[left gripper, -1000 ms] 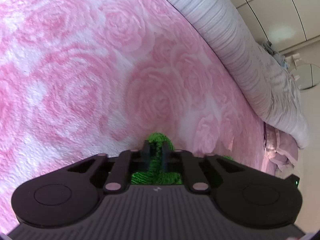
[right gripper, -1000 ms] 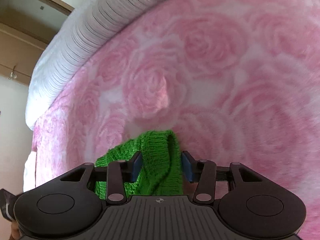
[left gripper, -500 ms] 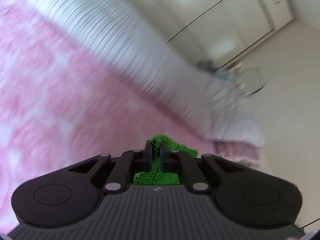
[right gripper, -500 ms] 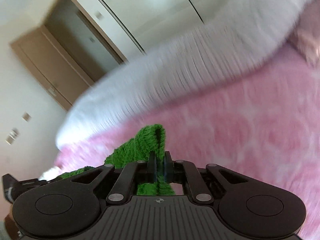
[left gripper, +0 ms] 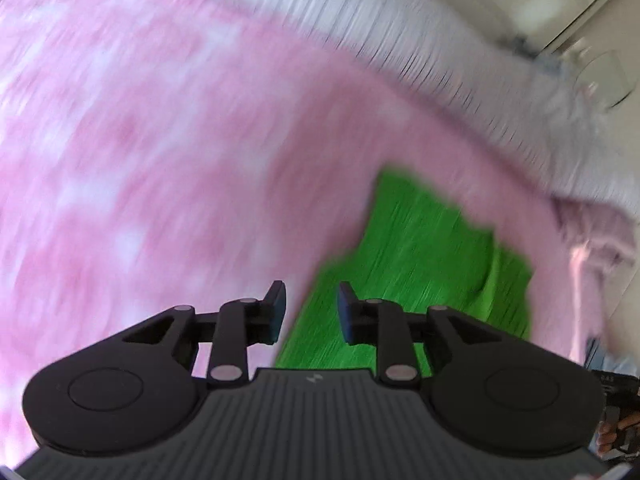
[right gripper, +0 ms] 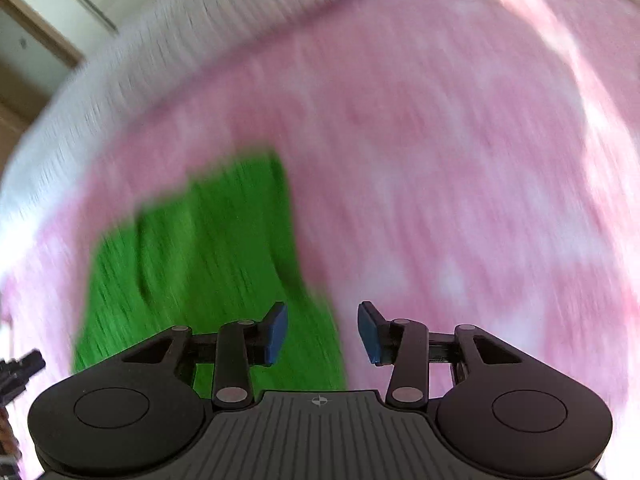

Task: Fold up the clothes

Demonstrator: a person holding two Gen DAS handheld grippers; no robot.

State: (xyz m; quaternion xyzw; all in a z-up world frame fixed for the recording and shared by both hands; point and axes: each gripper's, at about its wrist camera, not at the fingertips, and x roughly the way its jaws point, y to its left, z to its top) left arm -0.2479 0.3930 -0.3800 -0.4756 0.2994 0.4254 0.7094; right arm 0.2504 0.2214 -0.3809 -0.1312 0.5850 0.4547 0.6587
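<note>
Bright green chunky-knit garment (left gripper: 424,264) lying flat on the fuzzy pink rose-patterned blanket (left gripper: 168,152), folded over itself with one layer edge stepping down across the upper part. Heavily motion-blurred in both views, so no telling the stitch detail (ribbing only shows as streaks). Seen from the left wrist, sits to the right of centre, below the white ribbed duvet (left gripper: 420,36) running along the far side of the blanket.

Left gripper (left gripper: 311,306) hanging above the garment's near left edge, blue pads apart and widening, nothing pinched between them, just cloth and blanket showing through the gap. Right of that, a sliver of the other tool and a bit of hand at the frame edge.

From the right wrist, same green knit (right gripper: 200,264) now left of centre, duvet (right gripper: 132,60) behind it. Right gripper (right gripper: 323,330) over the garment's right edge, pads well apart and spreading, gap empty.

Versus half a second back: both sets of pads were clamped tight on green folds lifted off the blanket, cameras tipped up toward the wardrobe and door. Now let go on both sides, knit dropped flat, views tilted back down onto the bed. A second ago only small bunched bits of green peeked past the fingers.
</note>
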